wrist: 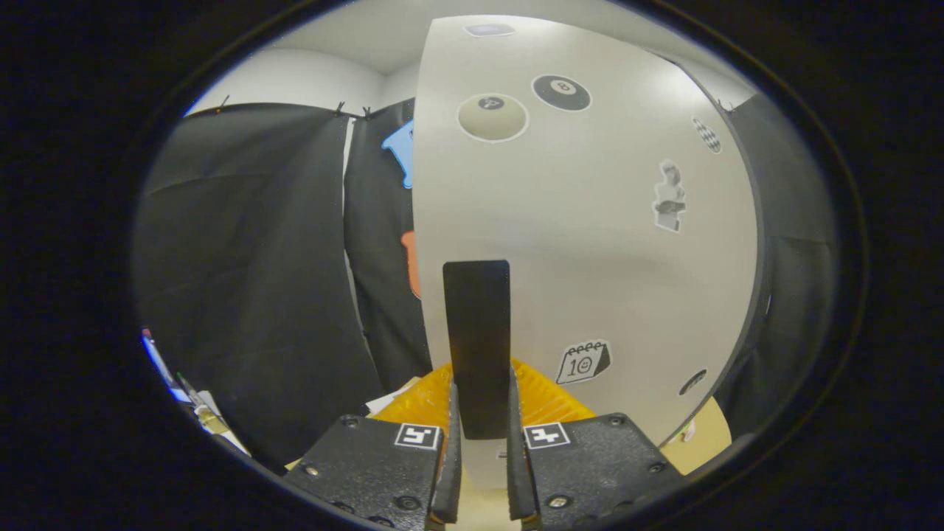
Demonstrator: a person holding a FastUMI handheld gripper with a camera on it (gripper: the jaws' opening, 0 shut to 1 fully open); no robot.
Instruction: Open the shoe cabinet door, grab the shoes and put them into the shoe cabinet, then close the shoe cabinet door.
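Observation:
The white shoe cabinet door (590, 243) stands right in front of me, dotted with stickers. Its long black handle (477, 332) runs upright from between my fingers. My gripper (479, 435) is shut on the lower end of this handle, one finger pressing each side. The door's left edge shows free against the black cloth, so the door seems swung partly out. No shoes are visible.
Black cloth (251, 295) hangs to the left of and behind the door. An orange ribbed thing (546, 398) lies low, just beyond my fingers. A light wooden surface (700, 439) shows under the door at the right. Small items (199, 409) lie low at the left.

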